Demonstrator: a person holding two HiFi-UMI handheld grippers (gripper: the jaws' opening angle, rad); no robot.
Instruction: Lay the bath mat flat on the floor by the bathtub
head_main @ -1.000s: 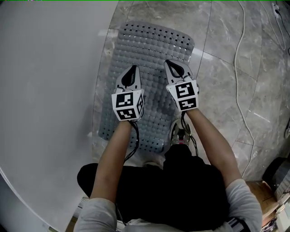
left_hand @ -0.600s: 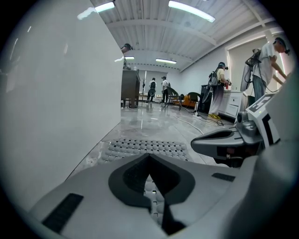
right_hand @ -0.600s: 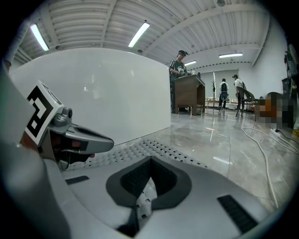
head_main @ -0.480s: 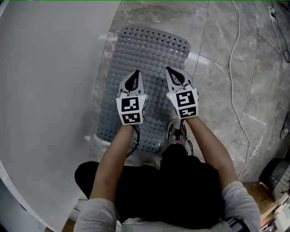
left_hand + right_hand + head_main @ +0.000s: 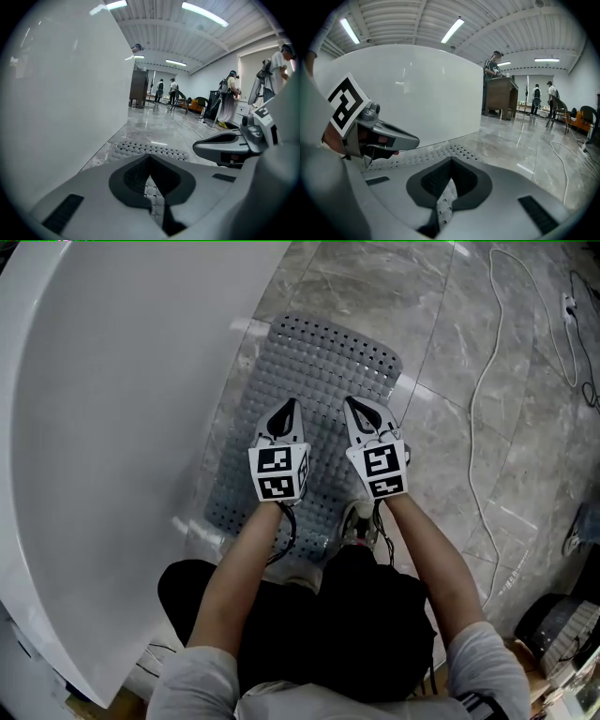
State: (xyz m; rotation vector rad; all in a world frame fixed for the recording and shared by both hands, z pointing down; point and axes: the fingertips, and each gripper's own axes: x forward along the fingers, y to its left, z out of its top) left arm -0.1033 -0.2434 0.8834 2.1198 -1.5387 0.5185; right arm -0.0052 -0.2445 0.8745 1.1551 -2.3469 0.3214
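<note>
Your left tool and right tool have lifted slightly above the mat. Both have jaws together, holding nothing. Mat lies flat on the floor, right beside the bathtub.

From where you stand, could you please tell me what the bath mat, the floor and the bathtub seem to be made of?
Bath mat: probably soft rubber or PVC, matte grey; moulded bumps and punched holes.
Floor: polished marble-look stone or tile, glossy; grey veining, joint lines, reflections.
Bathtub: likely acrylic or enamel, smooth glossy white; soft highlights.
</note>
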